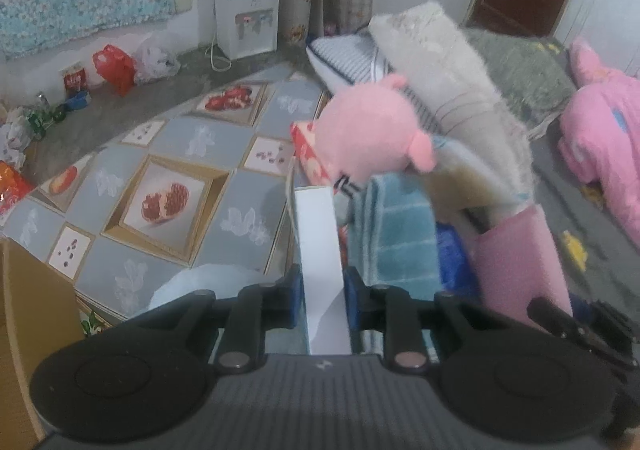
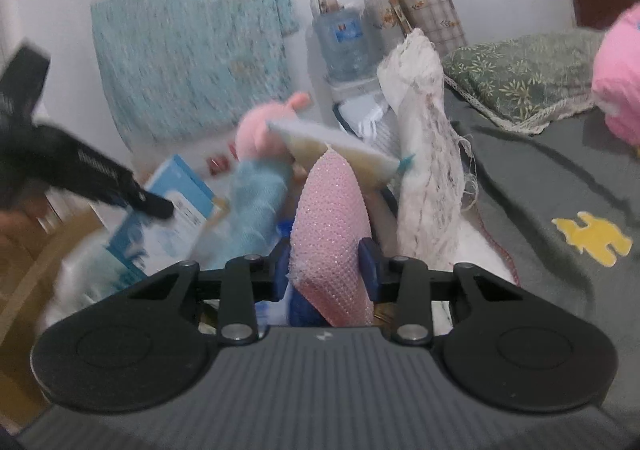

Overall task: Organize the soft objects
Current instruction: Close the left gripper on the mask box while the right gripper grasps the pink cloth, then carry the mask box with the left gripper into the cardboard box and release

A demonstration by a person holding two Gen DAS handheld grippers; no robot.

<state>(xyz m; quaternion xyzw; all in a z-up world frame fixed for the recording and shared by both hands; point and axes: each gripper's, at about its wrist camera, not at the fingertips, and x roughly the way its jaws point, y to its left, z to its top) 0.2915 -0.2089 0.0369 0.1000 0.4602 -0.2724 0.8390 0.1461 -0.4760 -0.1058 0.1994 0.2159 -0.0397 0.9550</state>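
Left gripper (image 1: 322, 290): clamped on the white rim of the box (image 1: 318, 250) that holds the soft things.
Right gripper (image 2: 326, 264): pressed onto the pink textured cloth (image 2: 332, 218), pads squeezing its sides.
Cloth's place: standing upright in the box, beside a blue towel (image 1: 396, 234) and below a pink plush toy (image 1: 368, 138).
Handling: probably light and limp (it buckles where pinched), not fragile; a grip low on its body should carry it best.
Risk: neighbouring towels may drag along.
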